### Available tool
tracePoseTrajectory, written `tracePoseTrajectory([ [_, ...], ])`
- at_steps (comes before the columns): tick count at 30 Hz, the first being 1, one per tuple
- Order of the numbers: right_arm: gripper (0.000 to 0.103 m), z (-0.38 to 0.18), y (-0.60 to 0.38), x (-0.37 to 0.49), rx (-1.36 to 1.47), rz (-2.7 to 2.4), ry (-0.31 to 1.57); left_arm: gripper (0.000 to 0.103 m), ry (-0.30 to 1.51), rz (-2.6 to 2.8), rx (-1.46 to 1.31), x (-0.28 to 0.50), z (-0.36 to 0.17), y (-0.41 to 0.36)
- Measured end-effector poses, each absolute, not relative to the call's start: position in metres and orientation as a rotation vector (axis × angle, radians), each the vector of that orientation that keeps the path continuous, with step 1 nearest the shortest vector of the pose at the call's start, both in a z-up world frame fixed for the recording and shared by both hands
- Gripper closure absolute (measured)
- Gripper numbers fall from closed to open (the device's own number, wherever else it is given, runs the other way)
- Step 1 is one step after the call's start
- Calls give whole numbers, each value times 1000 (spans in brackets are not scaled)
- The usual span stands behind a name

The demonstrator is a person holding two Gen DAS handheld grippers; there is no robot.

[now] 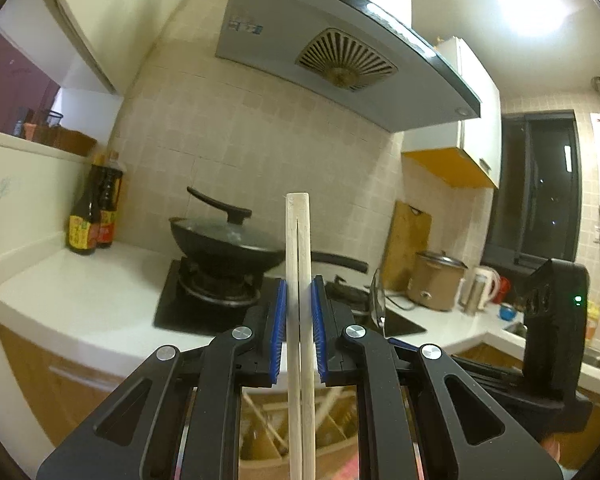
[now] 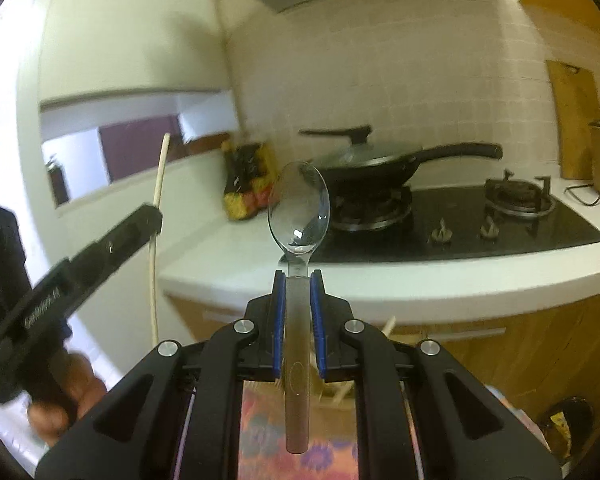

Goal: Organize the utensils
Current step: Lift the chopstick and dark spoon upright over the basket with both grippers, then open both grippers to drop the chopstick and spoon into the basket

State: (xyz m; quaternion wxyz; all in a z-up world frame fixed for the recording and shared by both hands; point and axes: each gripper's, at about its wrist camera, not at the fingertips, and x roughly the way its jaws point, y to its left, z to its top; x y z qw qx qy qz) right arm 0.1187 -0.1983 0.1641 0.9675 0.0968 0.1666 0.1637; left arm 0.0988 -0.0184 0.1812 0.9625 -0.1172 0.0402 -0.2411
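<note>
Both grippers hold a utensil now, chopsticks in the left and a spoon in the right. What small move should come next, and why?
Probably lower the left gripper toward the wooden divided tray seen below it. Its fingers are clamped on the chopsticks, the right gripper on the spoon, and neither utensil is in a compartment yet.

Pale wooden chopsticks [image 1: 299, 280] upright; shiny metal spoon [image 2: 299, 240], bowl forward.
</note>
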Motion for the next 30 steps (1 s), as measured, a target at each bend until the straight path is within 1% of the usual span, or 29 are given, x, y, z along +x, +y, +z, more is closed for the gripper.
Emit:
tracePoseTrajectory([
  [6,93,150,-195,156,217,233,277,92,65,-422,-256,141,161,-27],
  [13,93,118,-185,177,150,176,294,92,65,-364,-252,163,131,-31],
  [22,93,106,-183,182,149,167,304,92,59,-347,-258,174,117,-23],
  [26,92,102,-184,180,148,178,324,91,60,-339,-202,168,110,-28],
  [29,89,103,-184,171,131,193,335,90,88,-366,-185,163,108,-27],
  [30,89,104,-185,166,126,191,335,87,95,-372,-187,160,107,-25],
])
